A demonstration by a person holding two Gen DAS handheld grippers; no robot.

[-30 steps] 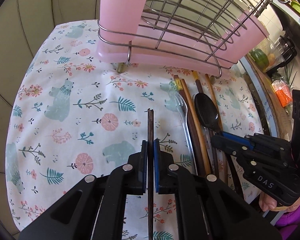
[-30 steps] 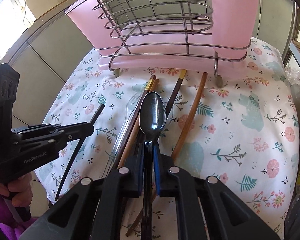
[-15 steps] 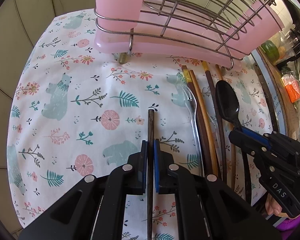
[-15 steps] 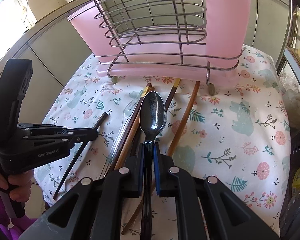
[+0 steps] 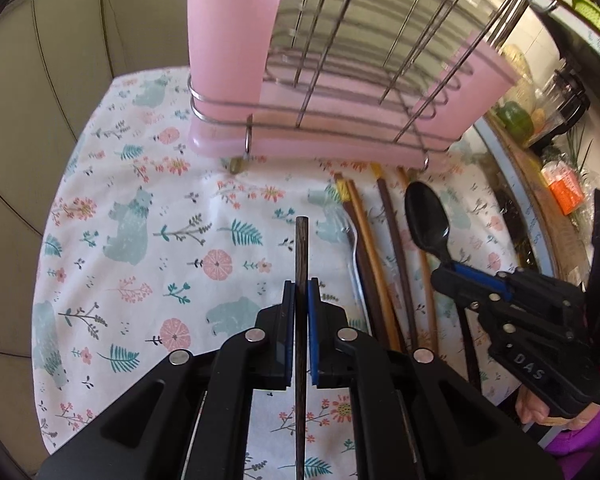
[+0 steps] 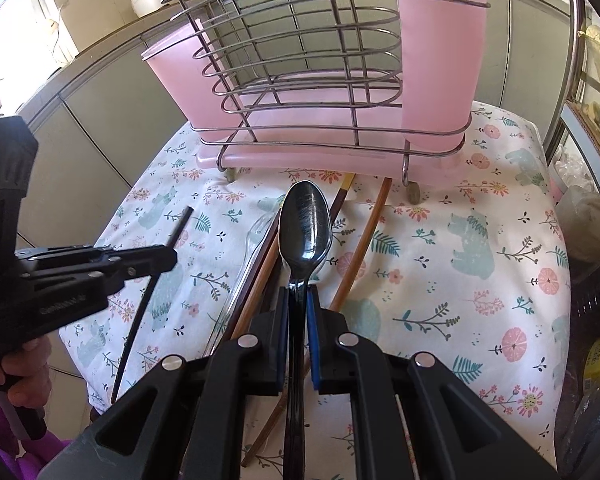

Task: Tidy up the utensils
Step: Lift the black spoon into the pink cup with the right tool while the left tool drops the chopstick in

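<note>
Two utensils being carried toward wire rack (image 6: 308, 92): left gripper (image 5: 299, 296) clamping dark chopstick (image 5: 301, 248), right gripper (image 6: 299, 304) clamping black spoon (image 6: 306, 232), both long axes pointing at rack ahead. Lying below rack on floral cloth (image 6: 460, 264): four chopsticks (image 5: 392, 248), one clear fork (image 6: 256, 232).

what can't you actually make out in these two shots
- Dark chopstick: lower end cut off by the bottom edge of the left wrist view, behind the left tongs.
- Black spoon: handle end hidden under the right tongs.
- Pink cups of the wire rack: their insides are out of sight, walls and rims block them.
</note>
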